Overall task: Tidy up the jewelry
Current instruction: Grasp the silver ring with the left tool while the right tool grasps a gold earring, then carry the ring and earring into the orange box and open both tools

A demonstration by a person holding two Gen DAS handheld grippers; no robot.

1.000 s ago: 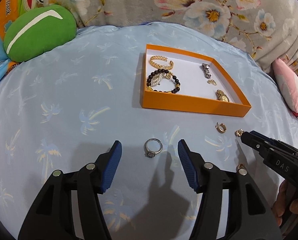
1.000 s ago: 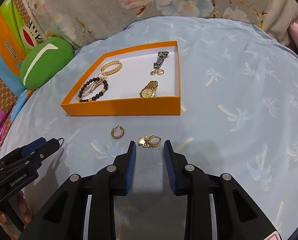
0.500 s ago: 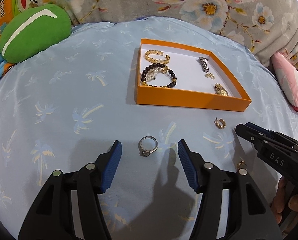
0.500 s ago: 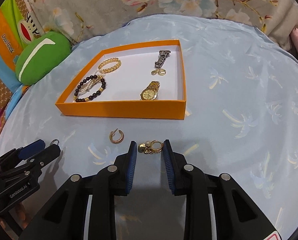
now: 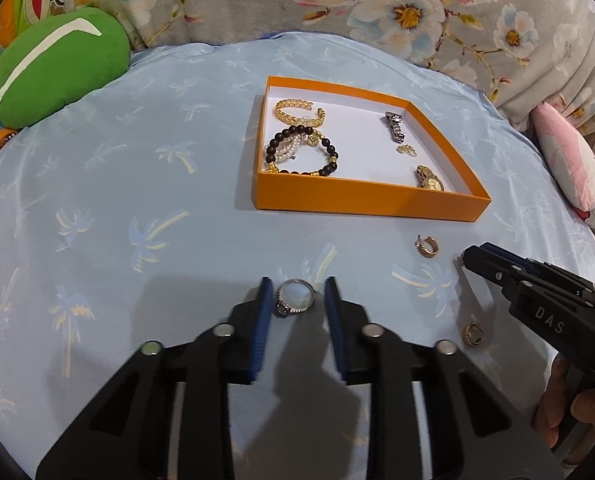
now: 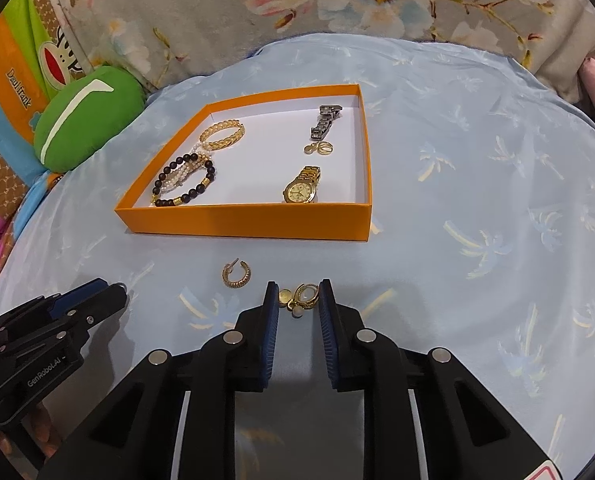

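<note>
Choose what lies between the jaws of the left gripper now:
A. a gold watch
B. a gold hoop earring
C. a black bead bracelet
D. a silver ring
D: the silver ring lies on the blue cloth between the jaws of the left gripper.

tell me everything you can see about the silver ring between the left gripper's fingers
The silver ring is a thin, shiny metal band with a small darker setting at its lower left. It lies flat on the light blue palm-print cloth, short of the orange box. The left gripper brackets it; its jaws have just been closing, with small gaps either side.
</note>
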